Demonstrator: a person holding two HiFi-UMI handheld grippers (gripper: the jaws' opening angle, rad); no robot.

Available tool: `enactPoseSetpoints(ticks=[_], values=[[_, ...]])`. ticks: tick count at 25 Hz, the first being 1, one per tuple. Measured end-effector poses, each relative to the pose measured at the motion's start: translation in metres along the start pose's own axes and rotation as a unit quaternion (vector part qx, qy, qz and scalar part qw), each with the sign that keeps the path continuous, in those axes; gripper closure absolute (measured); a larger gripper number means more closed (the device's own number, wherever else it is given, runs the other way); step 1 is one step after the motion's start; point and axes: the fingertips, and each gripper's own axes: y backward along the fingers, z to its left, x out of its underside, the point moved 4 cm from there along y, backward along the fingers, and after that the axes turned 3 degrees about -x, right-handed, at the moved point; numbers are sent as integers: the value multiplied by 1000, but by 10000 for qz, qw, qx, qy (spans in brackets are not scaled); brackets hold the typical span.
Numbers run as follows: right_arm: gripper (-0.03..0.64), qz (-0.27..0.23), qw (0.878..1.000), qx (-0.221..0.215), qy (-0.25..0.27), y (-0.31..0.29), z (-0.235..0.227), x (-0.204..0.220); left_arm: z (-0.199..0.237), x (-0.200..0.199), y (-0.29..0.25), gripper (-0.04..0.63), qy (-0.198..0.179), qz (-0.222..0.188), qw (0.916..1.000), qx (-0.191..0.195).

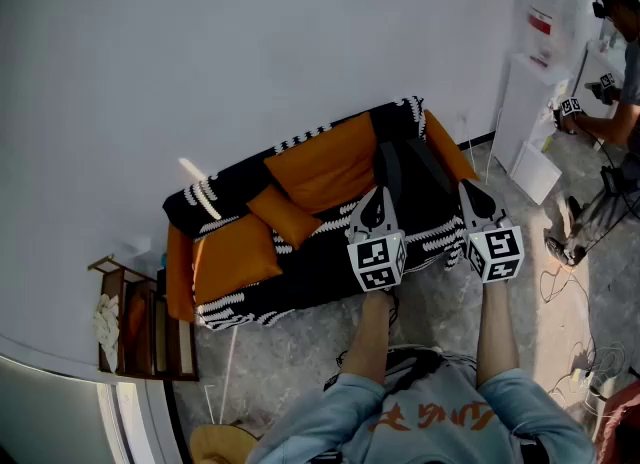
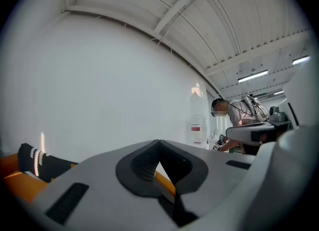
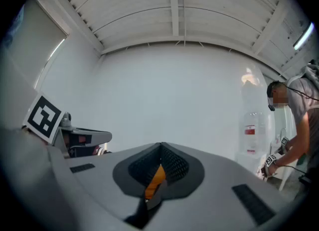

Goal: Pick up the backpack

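Black fabric against a black seat makes the backpack [image 1: 412, 174] hard to pick out, but it seems to lie at the right end of the sofa [image 1: 300, 274], between the big orange back cushion [image 1: 325, 162] and the orange end cushion; its long axis looks to run from the seat's front edge up toward the backrest, though its outline blurs into the upholstery; in the head view it sits just beyond the tips of both claws and between them, so the reach is forward and down; the left claw [image 1: 379, 194] overlaps its left edge in that view and the right claw [image 1: 471, 192] stands just beside its right edge, so neither hand is clearly nearer; both claws are closed with nothing held, jaws meeting in a seam in each gripper view, and both point level at the white wall [image 1: 250, 42], well above the bag, which neither gripper view shows; the floor [image 1: 440, 302] under the sofa is mottled grey; a wooden rack [image 1: 140, 322] stands at the sofa's left end, a water dispenser [image 1: 530, 82] by the wall to the right, and another person [image 1: 620, 62] works beyond it.
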Motion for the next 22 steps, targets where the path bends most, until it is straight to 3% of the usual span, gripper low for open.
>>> enactPoseSetpoints(ticks=[3,13,17,22], values=[[591,88,9998,-87,155,1,-4,4,-8,2,-4,574,15,16,10000,8],[588,182,9994,-118,-260,14,-31,22,-29,18,-7,574,291,73,9995,21],[588,61,9974,-364,-619,26,-47,29,-46,20,-8,574,388,-20,9992,13],[588,95,9962,-546,-675,33,-59,36,-72,24,-10,574,366,71,9990,234]])
